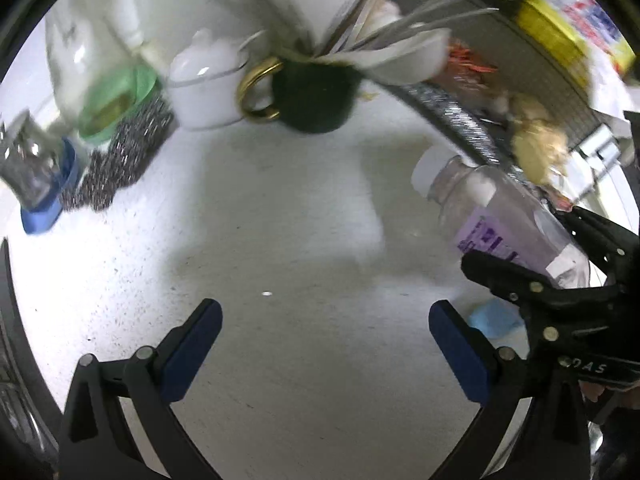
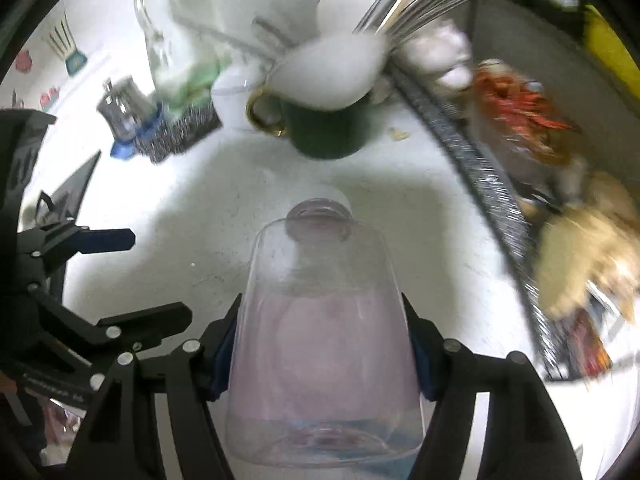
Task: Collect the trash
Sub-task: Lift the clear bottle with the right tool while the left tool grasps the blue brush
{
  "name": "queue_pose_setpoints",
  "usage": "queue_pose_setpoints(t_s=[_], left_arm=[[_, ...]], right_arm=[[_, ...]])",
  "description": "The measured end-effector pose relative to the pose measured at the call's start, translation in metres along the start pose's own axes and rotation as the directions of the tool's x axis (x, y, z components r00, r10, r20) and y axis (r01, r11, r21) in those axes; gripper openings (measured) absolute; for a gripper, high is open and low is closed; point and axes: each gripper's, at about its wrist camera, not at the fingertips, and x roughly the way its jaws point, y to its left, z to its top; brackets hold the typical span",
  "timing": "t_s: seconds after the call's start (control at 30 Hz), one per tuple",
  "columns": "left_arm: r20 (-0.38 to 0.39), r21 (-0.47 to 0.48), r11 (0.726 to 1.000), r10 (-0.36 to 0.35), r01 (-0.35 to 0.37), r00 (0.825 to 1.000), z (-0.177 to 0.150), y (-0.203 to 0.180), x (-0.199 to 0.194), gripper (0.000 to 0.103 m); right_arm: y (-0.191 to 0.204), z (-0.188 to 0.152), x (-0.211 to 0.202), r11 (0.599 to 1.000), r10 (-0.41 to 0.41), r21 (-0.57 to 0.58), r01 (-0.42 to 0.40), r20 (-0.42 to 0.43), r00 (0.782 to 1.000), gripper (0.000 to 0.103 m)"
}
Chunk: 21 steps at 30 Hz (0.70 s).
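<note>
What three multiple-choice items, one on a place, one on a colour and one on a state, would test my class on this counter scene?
1. Where does the clear plastic bottle sit?
A. Between the right tongs' pads
B. Inside the mug
C. Under the left tongs

2. What colour is the mug holding the cutlery?
A. Red
B. Dark green with a gold handle
C. Plain white

3. How do the left tongs stand?
A. Shut on a spoon
B. Shut on the bottle
C. Open, with nothing between them

Answers: 1 A, the blue pads press the bottle's sides; 2 B, a dark green body and gold loop show; 3 C, only bare counter shows between the pads.
</note>
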Motion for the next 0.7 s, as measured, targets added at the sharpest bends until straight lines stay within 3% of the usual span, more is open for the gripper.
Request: queue_pose_setpoints(t_s=[0.2,0.4,0.5,0.63,0.7], left_arm=[[-0.001,0.100,0.995,-0.029,0.029,1.000,-0.001,-0.048,-0.011,0.102],[-0.053,0.137,0.987,-0.073,0.080,0.996,0.005,-0.080,0.012,0.102],[-0.094,0.206,0.974,-0.076,0.094,0.993,0.002,-0.100,0.025,0.102],[-0.120,0.337,0.939,-0.030,0.069,0.992,0.000,-0.127,0.043,0.102],[-0.140,0.363,0.926,-0.058,0.106,0.988,0.000,-0.133,0.050,0.102]], right_arm=[[-0.041,-0.034,-0.056,0.990,-0.082,0.120,0.071,0.091,0.992,0.066],[-0.077,-0.057,-0.051,0.966,-0.139,0.231,0.118,0.077,0.987,0.066],[-0.086,-0.068,-0.053,0.956,-0.158,0.260,0.136,0.065,0.985,0.066],[-0.098,-0.084,-0.057,0.933,-0.212,0.309,0.185,0.055,0.976,0.066],[-0.101,-0.091,-0.056,0.913,-0.253,0.343,0.219,0.056,0.966,0.066]])
